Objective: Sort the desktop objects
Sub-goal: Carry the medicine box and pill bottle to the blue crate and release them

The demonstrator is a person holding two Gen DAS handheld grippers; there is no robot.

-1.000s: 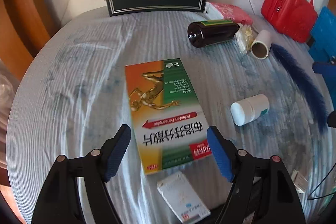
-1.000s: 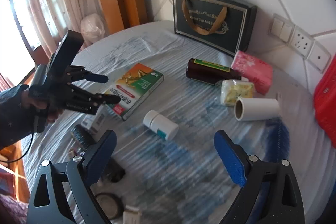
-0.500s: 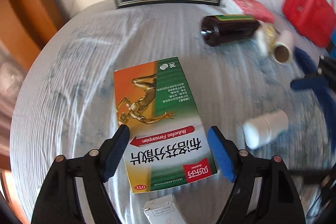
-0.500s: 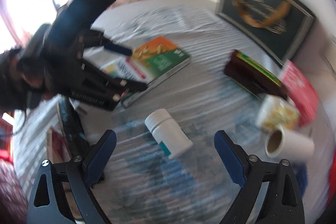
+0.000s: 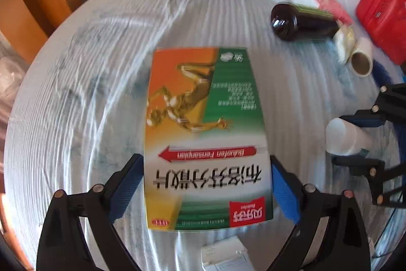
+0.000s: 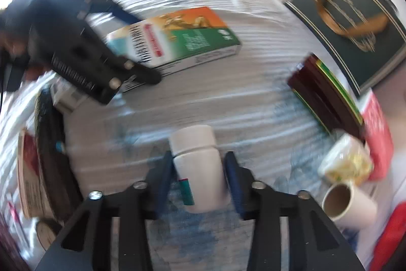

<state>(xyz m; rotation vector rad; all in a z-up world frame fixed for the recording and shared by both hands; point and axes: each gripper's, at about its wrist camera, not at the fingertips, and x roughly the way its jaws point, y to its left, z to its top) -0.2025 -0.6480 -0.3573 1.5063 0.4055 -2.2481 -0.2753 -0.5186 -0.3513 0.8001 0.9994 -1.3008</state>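
Two pickups are under way at once on the cloth-covered surface (image 5: pixel 83 83), and each carries its own risk. The left tool (image 5: pixel 206 184) points steeply down over the near end of the medicine box (image 5: pixel 205 133), which lies flat in the middle of the surface; its jaws are opening and stand just outside the box's two long edges, nothing gripped yet. The clearance on either side looks slight, so in my judgement a small sideways drift would land a pad on the box's top face and push the box instead of straddling it. A small white carton (image 5: pixel 225 255) lies just beyond the box's near end, under the tool, and could be knocked. The right tool (image 6: pixel 199 175) is also angled steeply down, to the right of the medicine box, with its jaws closing on the white pill bottle (image 6: pixel 198 164), which lies on its side; both pads appear to touch the bottle's body just below the cap. The bottle is round and smooth, so it could well squirt forward or roll out if the grip is off centre. The frames are blurred, so firm contact cannot be confirmed. The two tools work near each other beside the box; a collision on lifting is possible.
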